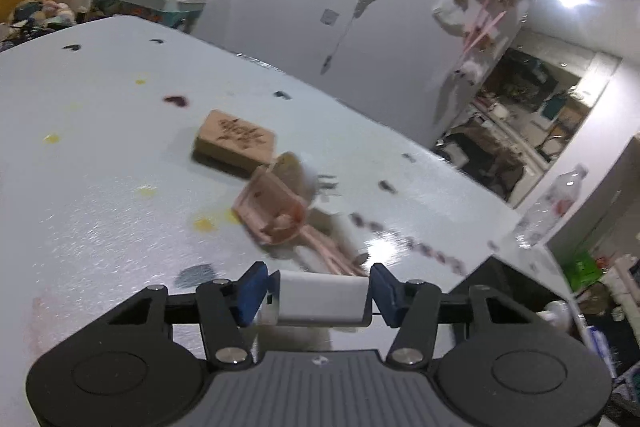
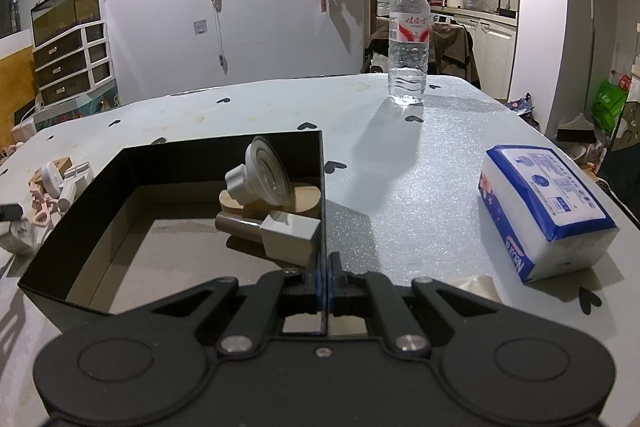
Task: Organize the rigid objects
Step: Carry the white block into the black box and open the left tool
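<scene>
L gripper (image 1: 316, 293) clamped on white block (image 1: 322, 301), held w/ view tilted over table (image 1: 80, 187); wooden block (image 1: 236, 145) & pink pile (image 1: 276, 215) ahead, mid-table. R gripper (image 2: 325, 277) pinched shut on right wall of black box (image 2: 168, 163), level; white cube (image 2: 290, 237) & grey knob (image 2: 260, 177) in box's right corner.

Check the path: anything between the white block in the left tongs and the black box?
Nothing visible blocks it. The left tongs hold the white block above the table. The black box is open-topped, its wall pinched by the right tongs.
</scene>
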Action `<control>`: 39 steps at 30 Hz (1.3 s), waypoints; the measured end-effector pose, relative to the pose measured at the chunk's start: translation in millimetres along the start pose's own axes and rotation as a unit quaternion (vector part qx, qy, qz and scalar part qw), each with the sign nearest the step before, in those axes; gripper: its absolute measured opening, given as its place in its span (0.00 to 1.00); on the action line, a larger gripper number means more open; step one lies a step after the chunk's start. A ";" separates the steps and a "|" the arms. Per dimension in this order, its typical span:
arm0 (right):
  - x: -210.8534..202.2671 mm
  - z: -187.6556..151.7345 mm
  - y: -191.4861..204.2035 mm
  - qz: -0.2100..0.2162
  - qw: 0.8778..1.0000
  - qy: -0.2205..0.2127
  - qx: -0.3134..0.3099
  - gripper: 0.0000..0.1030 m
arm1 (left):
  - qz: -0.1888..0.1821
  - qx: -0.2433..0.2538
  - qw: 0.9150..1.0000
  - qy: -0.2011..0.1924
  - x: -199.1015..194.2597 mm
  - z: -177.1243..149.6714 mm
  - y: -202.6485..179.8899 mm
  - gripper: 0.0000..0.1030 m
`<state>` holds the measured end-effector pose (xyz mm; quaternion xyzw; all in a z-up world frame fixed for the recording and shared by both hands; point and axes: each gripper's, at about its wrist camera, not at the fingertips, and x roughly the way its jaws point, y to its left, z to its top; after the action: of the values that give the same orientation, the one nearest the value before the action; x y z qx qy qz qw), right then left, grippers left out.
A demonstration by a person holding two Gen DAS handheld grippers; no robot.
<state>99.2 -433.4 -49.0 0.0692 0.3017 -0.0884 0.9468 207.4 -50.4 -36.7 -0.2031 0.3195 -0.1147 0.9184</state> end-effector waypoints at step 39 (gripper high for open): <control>2.2 2.1 -0.5 0.007 1.000 -0.001 -0.002 0.04 | -0.230 0.084 0.953 0.180 98.6 -58.8 -202.6 0.57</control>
<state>102.1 -434.5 -48.6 0.0696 0.3000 -0.0813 0.9479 229.6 -282.1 -41.5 -0.1689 0.4135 -0.3837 0.8082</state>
